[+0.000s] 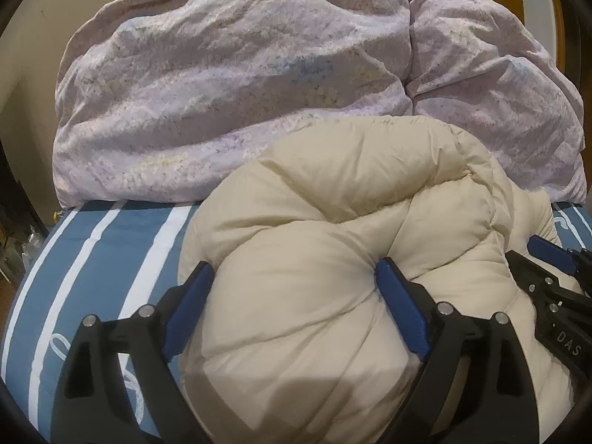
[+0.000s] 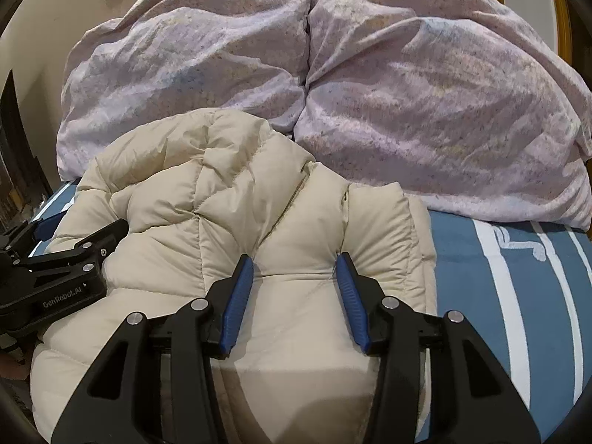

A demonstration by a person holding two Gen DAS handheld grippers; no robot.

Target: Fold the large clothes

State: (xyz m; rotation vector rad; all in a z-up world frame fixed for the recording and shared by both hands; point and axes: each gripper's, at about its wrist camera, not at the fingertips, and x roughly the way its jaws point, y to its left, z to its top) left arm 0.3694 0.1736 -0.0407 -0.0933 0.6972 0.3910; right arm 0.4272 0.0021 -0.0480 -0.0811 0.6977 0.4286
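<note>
A cream puffy down jacket (image 1: 325,214) lies bunched on the bed; it also shows in the right wrist view (image 2: 207,199). My left gripper (image 1: 296,273) has its blue pads (image 1: 185,307) pressed into a thick roll of the jacket on both sides. My right gripper (image 2: 296,262) is shut on a narrower fold of the jacket, pads (image 2: 236,303) dented into the fabric. Each gripper shows in the other's view, the right one (image 1: 555,281) at the right edge and the left one (image 2: 66,259) at the left edge.
A large lilac floral duvet (image 1: 229,74) is heaped behind the jacket, also in the right wrist view (image 2: 407,85). The bed has a blue sheet with white stripes (image 1: 92,259), which also shows in the right wrist view (image 2: 518,296). A beige wall (image 2: 55,7) rises behind.
</note>
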